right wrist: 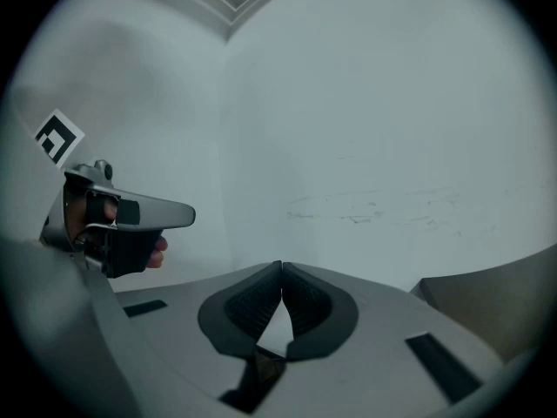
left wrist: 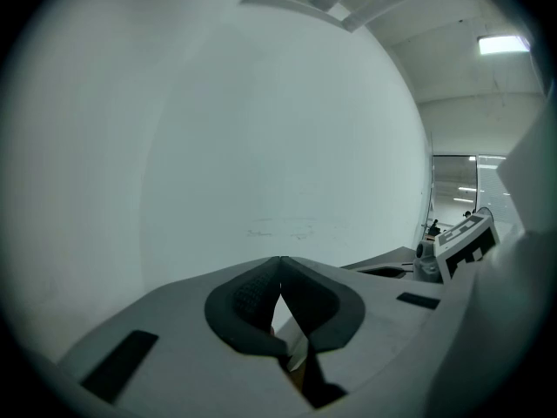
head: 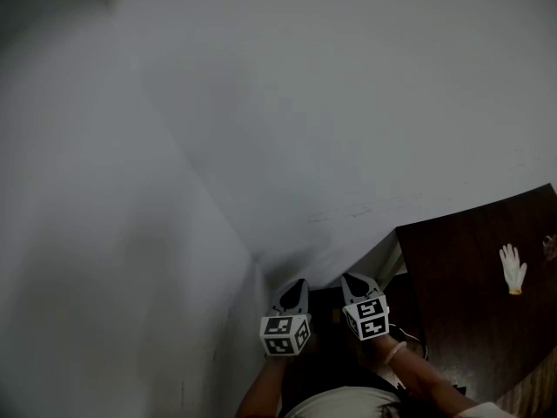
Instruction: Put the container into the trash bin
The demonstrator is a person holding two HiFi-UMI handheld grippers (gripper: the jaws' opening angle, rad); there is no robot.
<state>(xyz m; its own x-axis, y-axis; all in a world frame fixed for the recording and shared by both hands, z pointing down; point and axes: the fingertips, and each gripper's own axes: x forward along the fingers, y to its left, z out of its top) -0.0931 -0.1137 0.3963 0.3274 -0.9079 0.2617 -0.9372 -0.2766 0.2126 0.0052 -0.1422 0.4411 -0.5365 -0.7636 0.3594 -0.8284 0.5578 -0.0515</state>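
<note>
Presently, an inventory of what I have before me.

- Left gripper (left wrist: 279,263), grey shell with dark ribbed pads: my jaws are pressed together at the tips, nothing between them.
- Right gripper (right wrist: 281,268), same make: jaws likewise together, holding nothing.
- Both point at a plain white wall (head: 305,103) where two faces meet in a corner.
- Dark brown wooden table (head: 470,294), cut off by the right edge of the head view.
- Small white glove (head: 513,268), lying flat on that table, well apart from both grippers.

Task's things:

- Container: in no view, so I cannot say where it stands.
- Trash bin: likewise in no view.

Handling, as a guess only: a container bound for the bin is probably empty, light and thin-walled. It would dent under a hard squeeze and slip if smooth. I would take it by the rim or across a stiff side wall, with a modest grip.

Hard to make out:

- The floor below my grippers is dark in the head view.
- The far end of the room in the left gripper view is small and washed out.
- The rest of the table top lies outside the frame.
</note>
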